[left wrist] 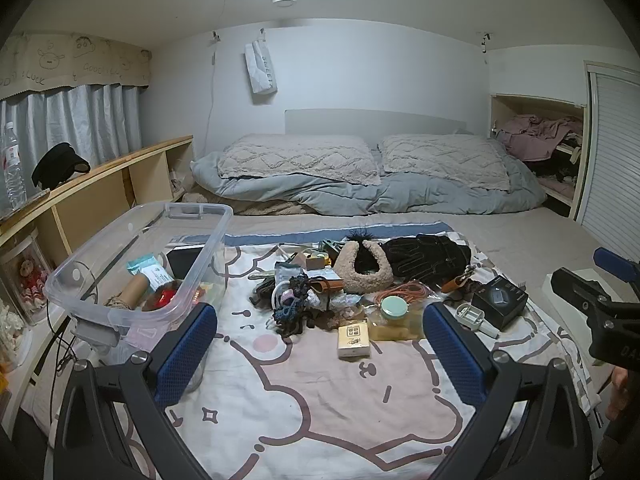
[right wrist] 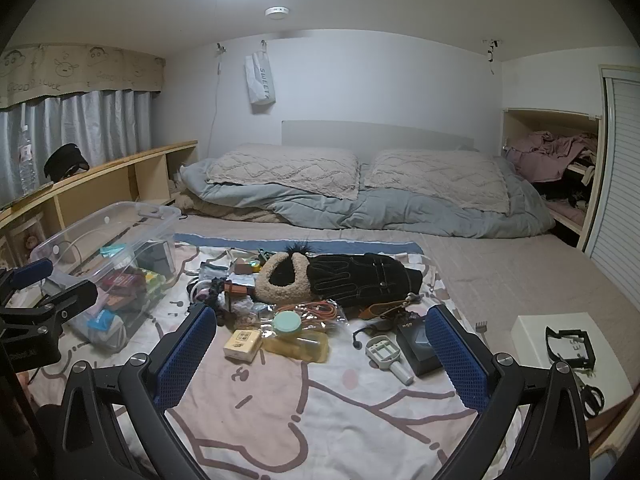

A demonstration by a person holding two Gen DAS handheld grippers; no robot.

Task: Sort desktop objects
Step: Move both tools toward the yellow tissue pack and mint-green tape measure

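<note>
A heap of small things lies on a cartoon-print cloth [left wrist: 304,396] spread on a bed: a small yellow box [left wrist: 353,339] [right wrist: 242,343], a mint-lidded jar [left wrist: 393,306] [right wrist: 287,323], a fluffy beige headband [left wrist: 362,268] [right wrist: 280,280], black gloves [left wrist: 426,256] [right wrist: 356,276], a black box [left wrist: 500,298] [right wrist: 416,342] and a white plastic handle piece [left wrist: 474,318] [right wrist: 386,354]. A clear plastic bin [left wrist: 132,264] [right wrist: 104,248] with several items stands at the left. My left gripper [left wrist: 320,356] and right gripper [right wrist: 320,356] both hover open in front of the heap, holding nothing.
Pillows [left wrist: 300,156] and a grey duvet [right wrist: 360,204] lie at the head of the bed. A wooden shelf [left wrist: 100,184] with a water bottle [left wrist: 12,168] runs along the left. A white box [right wrist: 568,356] with scissors [right wrist: 590,398] sits at the right.
</note>
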